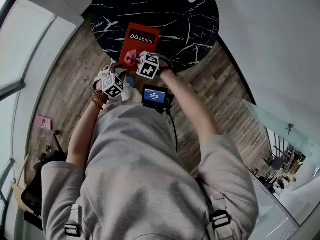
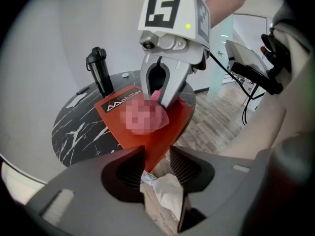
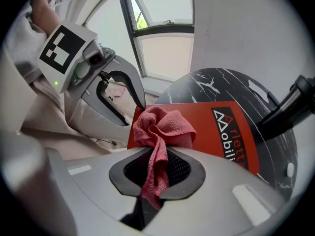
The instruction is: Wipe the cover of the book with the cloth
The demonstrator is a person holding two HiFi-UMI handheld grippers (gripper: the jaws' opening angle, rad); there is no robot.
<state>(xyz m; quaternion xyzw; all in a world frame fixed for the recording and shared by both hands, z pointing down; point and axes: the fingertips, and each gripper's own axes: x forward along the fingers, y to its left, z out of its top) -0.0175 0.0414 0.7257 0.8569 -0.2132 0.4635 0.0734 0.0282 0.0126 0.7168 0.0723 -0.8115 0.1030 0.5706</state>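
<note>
Red and lying cover up, the book sits at the near side of the round black marble table. In the left gripper view its nearest corner seems to stick out past the rim toward the person. Its long axis runs away from the person, leaning a little to the right in the head view. The white title crosses the far end and reads upright from where the person stands.

A pink-red cloth is bunched on the near corner of the cover. It is pinched between the closed jaws of the right gripper, with a tail hanging down through them. Contact has been made, so I judge the wipe is under way. The cloth covers only the near end, though, and the long stretch up to the title looks left to do. No mark or sheen shows what has already been passed over.

The left gripper has its jaws apart on either side of that same corner, without clamping it. A white crumpled scrap shows low between them, and I cannot tell what it is. A black bottle stands farther back on the table.
</note>
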